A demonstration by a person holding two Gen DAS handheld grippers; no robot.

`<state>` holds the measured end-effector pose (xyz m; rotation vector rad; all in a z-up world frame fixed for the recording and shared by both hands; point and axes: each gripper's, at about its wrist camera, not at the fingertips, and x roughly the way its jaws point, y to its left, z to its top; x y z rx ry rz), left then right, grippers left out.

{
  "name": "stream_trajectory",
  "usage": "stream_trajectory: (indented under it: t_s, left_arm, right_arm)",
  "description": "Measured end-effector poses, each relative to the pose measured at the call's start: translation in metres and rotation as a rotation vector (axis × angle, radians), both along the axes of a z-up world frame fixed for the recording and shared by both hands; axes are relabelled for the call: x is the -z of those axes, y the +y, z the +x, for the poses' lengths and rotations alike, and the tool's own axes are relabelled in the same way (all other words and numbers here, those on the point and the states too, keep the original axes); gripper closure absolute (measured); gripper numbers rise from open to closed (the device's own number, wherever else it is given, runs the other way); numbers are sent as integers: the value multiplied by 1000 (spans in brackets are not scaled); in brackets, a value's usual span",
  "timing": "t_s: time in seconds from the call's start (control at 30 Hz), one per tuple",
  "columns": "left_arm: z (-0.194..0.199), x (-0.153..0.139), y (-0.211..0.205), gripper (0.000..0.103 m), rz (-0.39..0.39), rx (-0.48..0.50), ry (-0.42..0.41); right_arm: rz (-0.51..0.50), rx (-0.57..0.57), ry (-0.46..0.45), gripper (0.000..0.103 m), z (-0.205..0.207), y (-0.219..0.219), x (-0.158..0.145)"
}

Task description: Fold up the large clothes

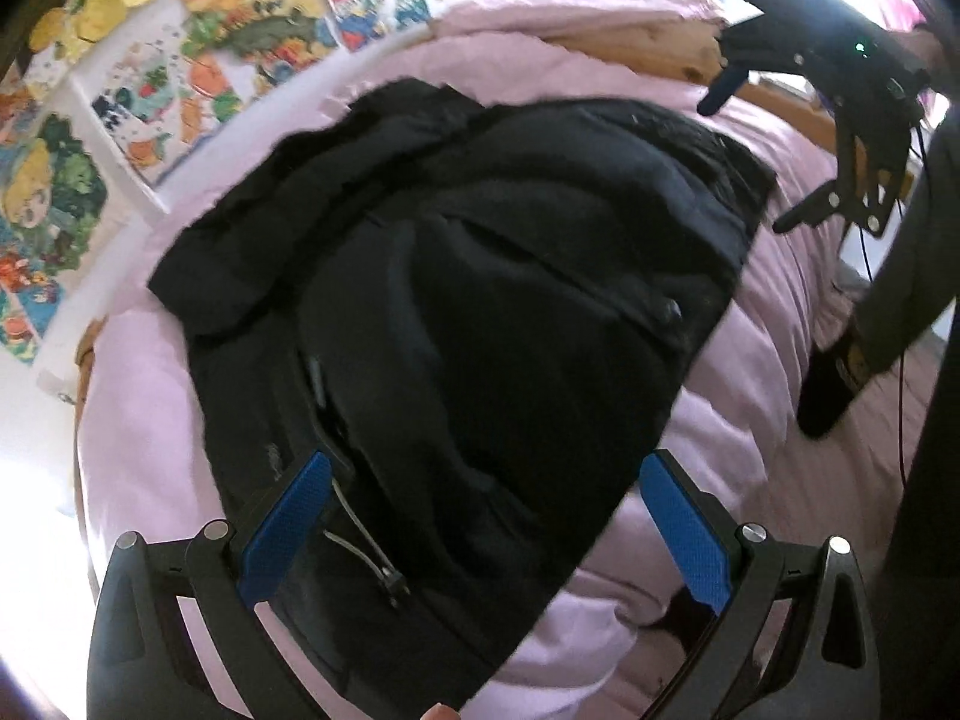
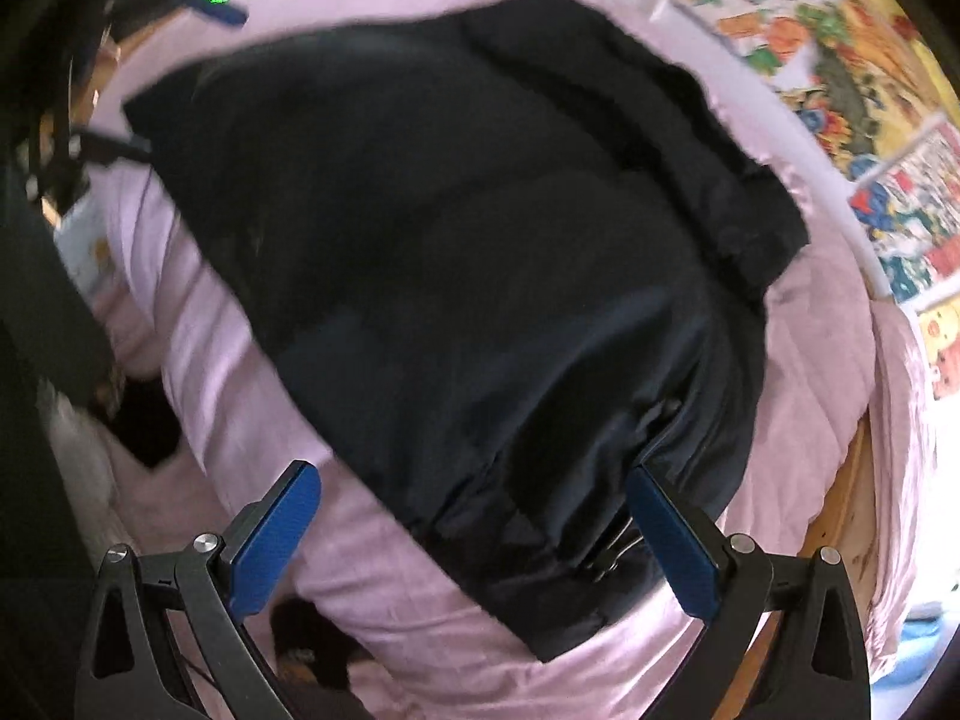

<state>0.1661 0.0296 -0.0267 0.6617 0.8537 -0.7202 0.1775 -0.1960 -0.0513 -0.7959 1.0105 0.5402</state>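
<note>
A large black jacket (image 1: 480, 276) lies spread and partly folded on a pink bedcover (image 1: 768, 324). My left gripper (image 1: 486, 516) hovers open above its near hem, where a grey drawcord (image 1: 360, 540) shows, and nothing sits between the blue pads (image 1: 288, 528). At the upper right of the left wrist view, my right gripper (image 1: 762, 156) stands open over the bed's far side. In the right wrist view the jacket (image 2: 480, 240) fills the middle. The right gripper (image 2: 474, 528) is open over a jacket corner with a metal buckle (image 2: 612, 558). The left gripper (image 2: 168, 81) appears at the upper left.
Colourful comic posters (image 1: 180, 78) cover the wall beside the bed. A wooden bed frame (image 1: 654, 48) edges the pink cover (image 2: 390, 588), with another stretch of the frame (image 2: 840, 516) at its right. A person's dark sleeve (image 1: 900, 276) and cables hang on the right.
</note>
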Motion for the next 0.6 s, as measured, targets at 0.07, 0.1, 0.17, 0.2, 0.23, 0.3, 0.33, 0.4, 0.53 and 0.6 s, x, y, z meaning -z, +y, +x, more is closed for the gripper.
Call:
stream_trajectory:
  t_s: [0.07, 0.1, 0.17, 0.2, 0.23, 0.3, 0.33, 0.4, 0.53, 0.6]
  left_arm:
    - [-4, 8, -1, 2, 32, 15, 7]
    - [-5, 11, -1, 2, 49, 24, 7]
    - [-11, 19, -2, 2, 84, 37, 9]
    - [-13, 23, -4, 2, 103, 45, 9]
    - [-15, 27, -4, 2, 121, 57, 10]
    - [-21, 35, -4, 2, 157, 85, 6]
    - [-24, 38, -4, 2, 177, 103, 1]
    - [-32, 47, -5, 2, 225, 134, -13]
    - [-41, 67, -6, 2, 323, 179, -67]
    - [-44, 75, -4, 2, 368, 195, -97]
  right_arm:
    - [-38, -8, 5, 0, -1, -2, 8]
    - [-54, -9, 7, 0, -1, -3, 11]
    - [-72, -3, 15, 0, 1, -6, 17]
    - [-83, 4, 21, 0, 2, -7, 21]
    - [-92, 9, 27, 0, 4, -7, 24]
    - [-129, 11, 46, 0, 5, -8, 36]
    - [-150, 5, 51, 0, 4, -7, 41]
    - [-207, -18, 51, 0, 0, -8, 53]
    - [-292, -39, 37, 0, -4, -12, 70]
    - [-317, -41, 31, 0, -4, -15, 75]
